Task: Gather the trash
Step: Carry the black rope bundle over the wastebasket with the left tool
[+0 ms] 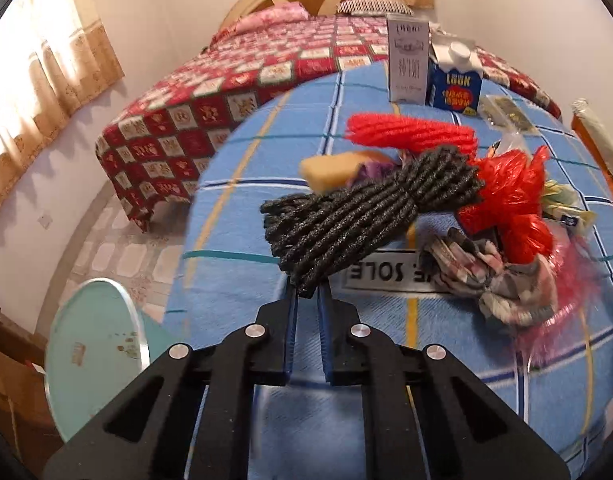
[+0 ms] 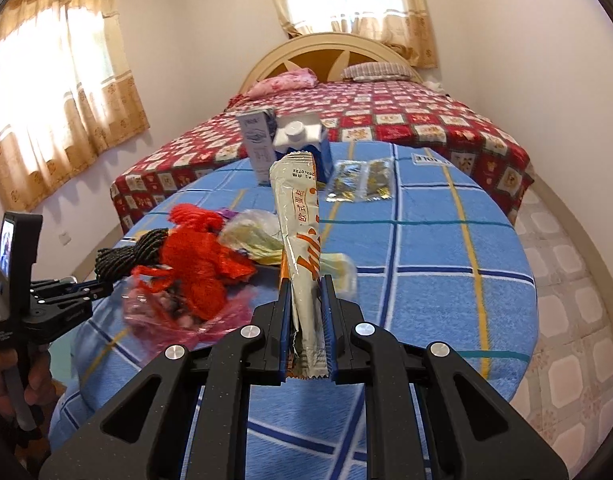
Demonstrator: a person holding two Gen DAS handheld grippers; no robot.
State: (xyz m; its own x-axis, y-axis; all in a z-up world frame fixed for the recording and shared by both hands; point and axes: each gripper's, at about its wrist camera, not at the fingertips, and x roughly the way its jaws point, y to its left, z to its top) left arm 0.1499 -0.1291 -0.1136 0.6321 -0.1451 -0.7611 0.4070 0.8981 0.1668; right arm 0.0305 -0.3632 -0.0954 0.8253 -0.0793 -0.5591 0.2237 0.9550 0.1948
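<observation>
Beside the heaped red plastic bag (image 1: 510, 200) on the blue checked tablecloth (image 1: 234, 248), the left gripper (image 1: 306, 294) pinches a dark rope bundle (image 1: 358, 216) while the right gripper (image 2: 306, 292) clamps a long cream snack wrapper (image 2: 302, 240), both seemingly picked for collection.

Bright daylight enters through the curtained windows (image 2: 58, 92), which glare white. The pile of trash (image 1: 518, 216) looks motion-blurred. Fisheye distortion bends the edges, and the corners are dark.
</observation>
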